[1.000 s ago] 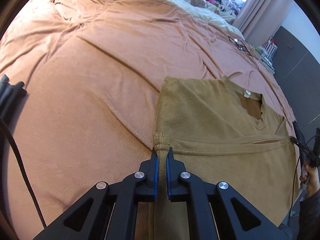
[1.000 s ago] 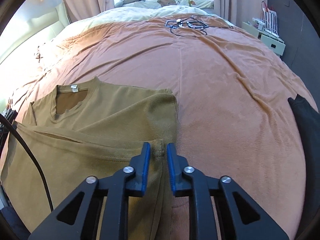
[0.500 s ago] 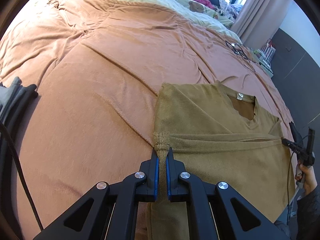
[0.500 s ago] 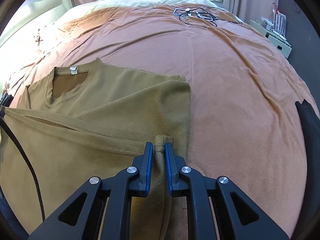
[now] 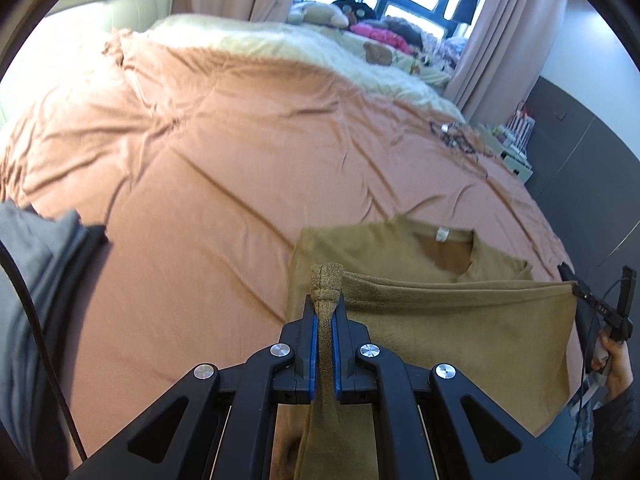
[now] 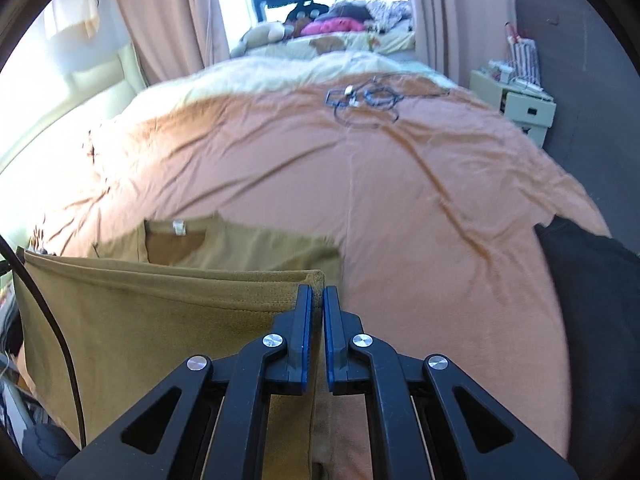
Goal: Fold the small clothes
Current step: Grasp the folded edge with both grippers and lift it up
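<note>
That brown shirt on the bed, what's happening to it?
A person is folding it with a gripper in each hand. The left gripper is shut on one bottom corner of the brown shirt, and the right gripper has just closed its jaws on the other corner. The bottom edge hangs stretched between them above the orange bedspread, while the collar end lies flat on it. It looks ready to be folded up toward the collar.

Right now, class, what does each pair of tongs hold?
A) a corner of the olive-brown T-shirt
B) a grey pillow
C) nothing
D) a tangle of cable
A: the left tongs and right tongs each pinch a corner of the olive-brown T-shirt.
</note>
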### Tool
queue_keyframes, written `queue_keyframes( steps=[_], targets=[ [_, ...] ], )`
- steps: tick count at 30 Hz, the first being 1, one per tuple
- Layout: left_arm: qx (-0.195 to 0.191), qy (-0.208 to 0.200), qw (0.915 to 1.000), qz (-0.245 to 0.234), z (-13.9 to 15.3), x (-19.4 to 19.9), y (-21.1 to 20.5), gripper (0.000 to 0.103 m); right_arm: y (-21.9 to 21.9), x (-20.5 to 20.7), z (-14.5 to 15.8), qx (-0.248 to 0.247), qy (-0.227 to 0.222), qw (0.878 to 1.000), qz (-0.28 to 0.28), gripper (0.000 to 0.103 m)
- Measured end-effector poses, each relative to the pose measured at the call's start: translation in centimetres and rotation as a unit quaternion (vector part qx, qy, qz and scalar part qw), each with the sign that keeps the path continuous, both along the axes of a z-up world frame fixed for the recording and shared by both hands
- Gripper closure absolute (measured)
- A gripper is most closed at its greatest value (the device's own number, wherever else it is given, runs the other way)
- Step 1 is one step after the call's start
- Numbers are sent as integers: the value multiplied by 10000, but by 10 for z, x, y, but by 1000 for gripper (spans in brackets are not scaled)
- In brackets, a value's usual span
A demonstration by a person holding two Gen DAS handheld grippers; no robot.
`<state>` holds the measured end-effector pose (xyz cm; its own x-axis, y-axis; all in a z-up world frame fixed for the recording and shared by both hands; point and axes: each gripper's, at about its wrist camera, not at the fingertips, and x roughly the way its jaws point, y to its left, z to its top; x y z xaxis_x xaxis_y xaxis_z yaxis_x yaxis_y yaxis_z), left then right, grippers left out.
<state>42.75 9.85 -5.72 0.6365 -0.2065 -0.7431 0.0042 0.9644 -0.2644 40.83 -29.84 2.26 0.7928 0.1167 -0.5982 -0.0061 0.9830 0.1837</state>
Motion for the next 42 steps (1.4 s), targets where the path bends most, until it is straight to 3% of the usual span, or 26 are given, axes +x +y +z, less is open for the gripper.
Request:
queue_keyframes(
  steps=[9, 18, 25, 33, 38, 42],
  targets=[
    [173, -434, 9989, 30, 48, 28, -13, 97, -2, 1, 26, 19, -379, 9991, -192, 101],
    [425, -398, 9982, 162, 45, 79, -14, 97, 7, 45, 19, -157, -341, 9991, -205, 101],
    [530, -95, 9984, 172, 8, 128, -7, 97, 14, 101, -2, -312, -7, 9993, -184, 101],
    [682, 625, 9956, 121, -73, 178, -4, 97, 22, 169, -57, -372, 688, 9967, -203, 101],
    [817, 887, 9926, 129, -108, 192, -5, 97, 22, 189, -63, -417, 796, 9957, -232, 101],
    [857, 979, 9914, 135, -118, 197, -5, 97, 21, 191, -60, -453, 729, 9959, -287, 101]
  ],
)
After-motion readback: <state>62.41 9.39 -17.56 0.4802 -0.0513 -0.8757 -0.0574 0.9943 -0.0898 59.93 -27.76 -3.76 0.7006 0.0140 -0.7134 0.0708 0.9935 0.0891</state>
